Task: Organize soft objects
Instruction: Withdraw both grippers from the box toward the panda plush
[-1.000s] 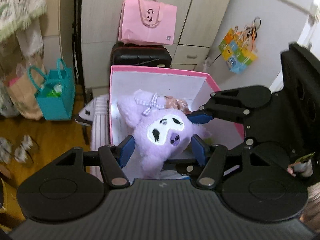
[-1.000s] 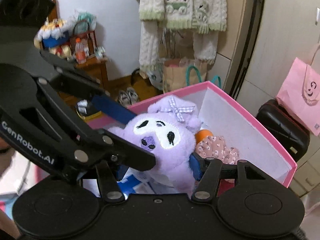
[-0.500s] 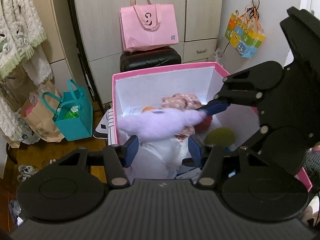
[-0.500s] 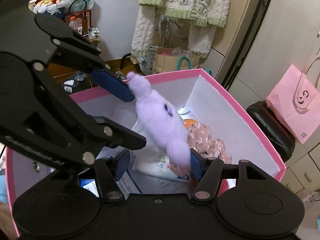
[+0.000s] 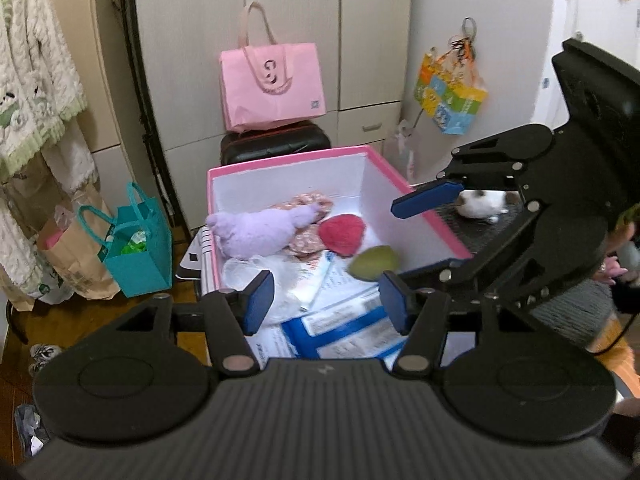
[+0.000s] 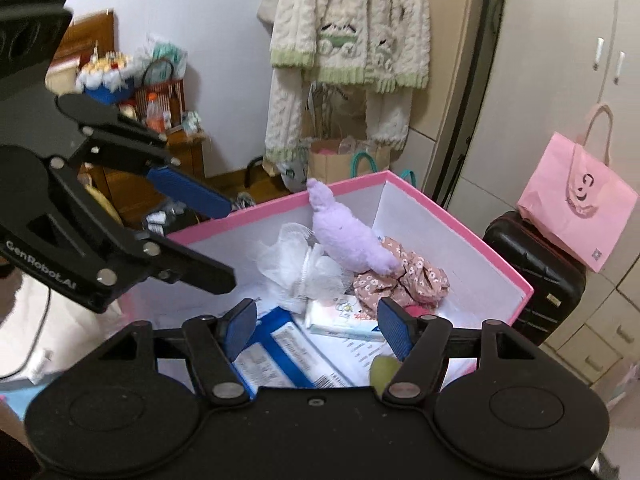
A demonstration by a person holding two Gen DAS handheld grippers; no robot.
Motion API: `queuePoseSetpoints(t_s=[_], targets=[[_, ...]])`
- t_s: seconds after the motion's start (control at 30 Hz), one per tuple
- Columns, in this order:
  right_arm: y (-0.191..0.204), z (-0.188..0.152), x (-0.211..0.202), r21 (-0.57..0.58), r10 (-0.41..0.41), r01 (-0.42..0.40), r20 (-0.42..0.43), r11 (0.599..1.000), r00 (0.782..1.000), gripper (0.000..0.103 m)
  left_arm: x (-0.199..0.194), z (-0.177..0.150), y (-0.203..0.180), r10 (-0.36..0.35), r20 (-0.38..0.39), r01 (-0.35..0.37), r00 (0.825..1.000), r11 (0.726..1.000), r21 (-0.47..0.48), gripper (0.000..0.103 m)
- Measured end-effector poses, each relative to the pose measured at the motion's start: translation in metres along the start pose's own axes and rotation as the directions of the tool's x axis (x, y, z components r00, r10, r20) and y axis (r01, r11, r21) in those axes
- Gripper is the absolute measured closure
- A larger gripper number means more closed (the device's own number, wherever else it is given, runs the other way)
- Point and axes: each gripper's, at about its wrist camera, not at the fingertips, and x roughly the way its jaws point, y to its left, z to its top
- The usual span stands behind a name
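A purple plush (image 5: 260, 230) (image 6: 348, 236) lies on its side inside the pink-rimmed white box (image 5: 288, 160) (image 6: 280, 204), against the far wall. Beside it are a floral fabric piece (image 5: 308, 202) (image 6: 404, 276), a red soft ball (image 5: 342, 232), white mesh (image 6: 296, 260) and a green soft object (image 5: 374, 262) (image 6: 384, 368). My left gripper (image 5: 326, 300) hovers over the box's near edge, jaws opening, nothing between them. My right gripper (image 6: 318, 326) does the same beside it, jaws opening and empty. Each gripper's blue fingers (image 5: 426, 198) (image 6: 188, 192) show in the other's view.
Papers and blue-white packets (image 5: 340, 328) line the box floor. Behind the box stand a black suitcase (image 5: 276, 146) with a pink tote (image 5: 272, 84) on it. A teal bag (image 5: 136, 248) sits on the floor at left; knit sweaters (image 6: 348, 24) hang above.
The purple plush was gripped between both grippers above the box; it has been let go and now lies in the box. Both grippers have pulled back and up.
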Motion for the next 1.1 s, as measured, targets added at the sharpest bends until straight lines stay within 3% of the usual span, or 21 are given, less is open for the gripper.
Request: queuePoseSetpoints(t_s=[0.37,0.43,0.7,0.93,1.1], targets=[[0.013,-0.021,-0.076,0.093,0.021,-0.026,0.06,0.995,0.998,0.031,-0.064,0.0,-0.056,-0.01,0.035,0.005,0.999,0.993,0.119,0.037],[0.015,-0.026,-0.087,0.112,0.017,-0.023,0.06,0.993,0.998,0.03,-0.073,-0.001,-0.068,-0.008,0.043,0.001,0.999,0.99,0.144,0.033],[0.022,-0.053,-0.136,0.128,-0.037,0.025,0.091,0.991,0.995,0.029,-0.1,-0.011,-0.117,-0.029,0.074,0.011,0.997,0.971,0.24,0.03],[0.025,-0.093,-0.171,0.154,-0.166,0.146,0.127,0.977,0.978,0.028,-0.103,-0.023,-0.172,-0.065,0.083,0.026,0.994,0.916,0.401,0.03],[0.021,-0.121,-0.186,0.186,-0.224,0.199,0.13,0.962,0.966,0.028,-0.09,-0.026,-0.203,-0.133,0.056,0.093,0.989,0.882,0.462,0.019]])
